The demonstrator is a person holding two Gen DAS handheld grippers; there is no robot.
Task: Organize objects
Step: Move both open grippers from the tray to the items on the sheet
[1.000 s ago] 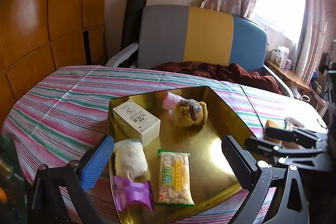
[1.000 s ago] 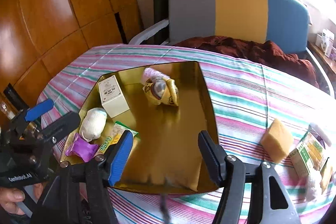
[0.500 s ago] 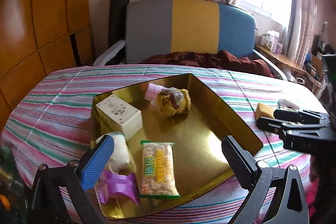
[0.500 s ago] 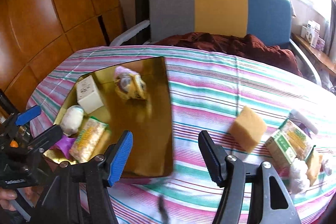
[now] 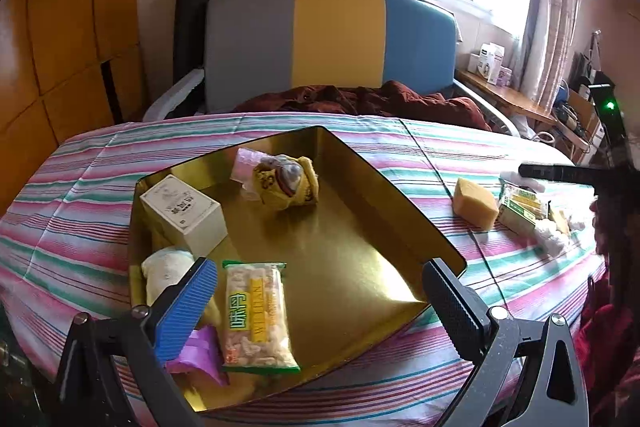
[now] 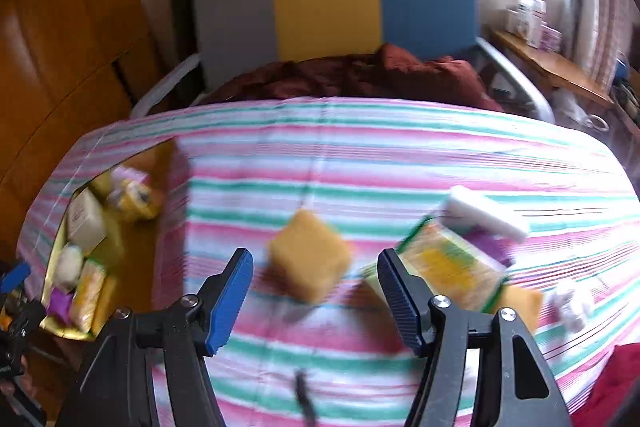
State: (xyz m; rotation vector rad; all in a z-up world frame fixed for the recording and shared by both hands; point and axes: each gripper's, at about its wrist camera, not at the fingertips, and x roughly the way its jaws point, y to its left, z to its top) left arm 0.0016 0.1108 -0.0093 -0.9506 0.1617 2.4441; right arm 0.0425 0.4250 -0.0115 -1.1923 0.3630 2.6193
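Note:
A gold tray (image 5: pixel 416 215) on the striped tablecloth holds a white box (image 5: pixel 182 213), a yellow plush toy (image 5: pixel 286 181), a snack packet (image 5: pixel 254 311), a white roll (image 5: pixel 164 273) and a purple wrapper (image 5: pixel 200 353). My left gripper (image 5: pixel 320 307) is open and empty over the tray's near edge. My right gripper (image 6: pixel 316 301) is open and empty, just in front of a yellow sponge (image 6: pixel 308 259). The sponge also shows in the left wrist view (image 5: pixel 476 203), right of the tray. A green-yellow packet (image 6: pixel 452 271) and a white block (image 6: pixel 486 215) lie right of the sponge.
A grey, yellow and blue chair (image 5: pixel 332 43) with a dark red blanket (image 5: pixel 360 99) stands behind the table. Wooden panels (image 5: pixel 60 27) are at left. A shelf with boxes (image 5: pixel 492 67) is under the window. The tray (image 6: pixel 56 323) lies at the right view's far left.
My right gripper has swung right, away from the tray, toward the sponge and packets. My left gripper has drawn back a little from the tray. Both stay open.

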